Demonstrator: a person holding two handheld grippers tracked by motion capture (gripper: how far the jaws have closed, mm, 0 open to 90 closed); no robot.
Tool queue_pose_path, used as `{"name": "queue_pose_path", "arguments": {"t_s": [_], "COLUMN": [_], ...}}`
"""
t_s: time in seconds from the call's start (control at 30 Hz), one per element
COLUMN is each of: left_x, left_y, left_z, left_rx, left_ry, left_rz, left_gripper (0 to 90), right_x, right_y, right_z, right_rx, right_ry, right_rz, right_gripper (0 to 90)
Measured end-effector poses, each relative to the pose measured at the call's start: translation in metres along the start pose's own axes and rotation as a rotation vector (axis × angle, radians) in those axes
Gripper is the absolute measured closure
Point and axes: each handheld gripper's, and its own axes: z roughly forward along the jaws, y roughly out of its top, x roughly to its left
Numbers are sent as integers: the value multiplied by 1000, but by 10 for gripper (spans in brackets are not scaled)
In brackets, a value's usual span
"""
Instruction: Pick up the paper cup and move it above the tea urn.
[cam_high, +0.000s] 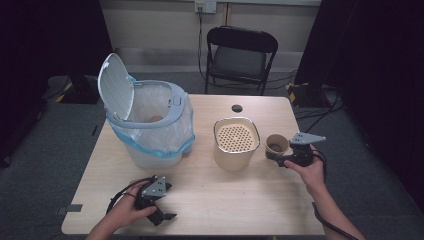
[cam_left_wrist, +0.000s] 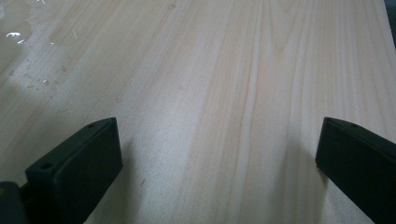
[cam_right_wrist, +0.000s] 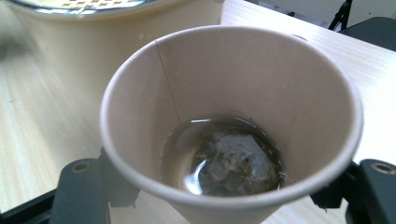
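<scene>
A brown paper cup (cam_high: 276, 144) (cam_right_wrist: 233, 79) sits between the jaws of my right gripper (cam_high: 281, 156) (cam_right_wrist: 229, 186), which is shut on its lower wall, at the table's right side. The cup holds a little dark liquid with a soggy lump (cam_right_wrist: 229, 163) at the bottom. Just left of it stands a beige canister (cam_high: 236, 145) (cam_right_wrist: 93, 32) topped by a perforated strainer insert (cam_high: 236, 136). My left gripper (cam_high: 167, 202) (cam_left_wrist: 219, 149) rests near the front left edge, open, with bare wood between its jaws.
A grey bin (cam_high: 150, 130) with a white liner bag stands at the back left of the wooden table (cam_high: 225, 200), its lid (cam_high: 116, 85) flipped up. A black folding chair (cam_high: 240, 55) stands beyond the far edge. A cable hole (cam_high: 237, 108) marks the tabletop.
</scene>
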Motion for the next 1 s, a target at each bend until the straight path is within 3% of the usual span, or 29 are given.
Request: {"name": "queue_pose_path", "arguments": {"t_s": [0.7,1.0], "left_x": [0,0], "left_y": [0,0], "left_z": [0,0], "left_rx": [0,0], "left_ry": [-1,-1], "left_rz": [0,0], "left_gripper": [0,0], "right_x": [-31,-42], "right_y": [38,52], "right_z": [10,16], "right_rx": [8,-18], "right_ry": [-49,-71], "right_rz": [-54,-52], "right_gripper": [284,284]}}
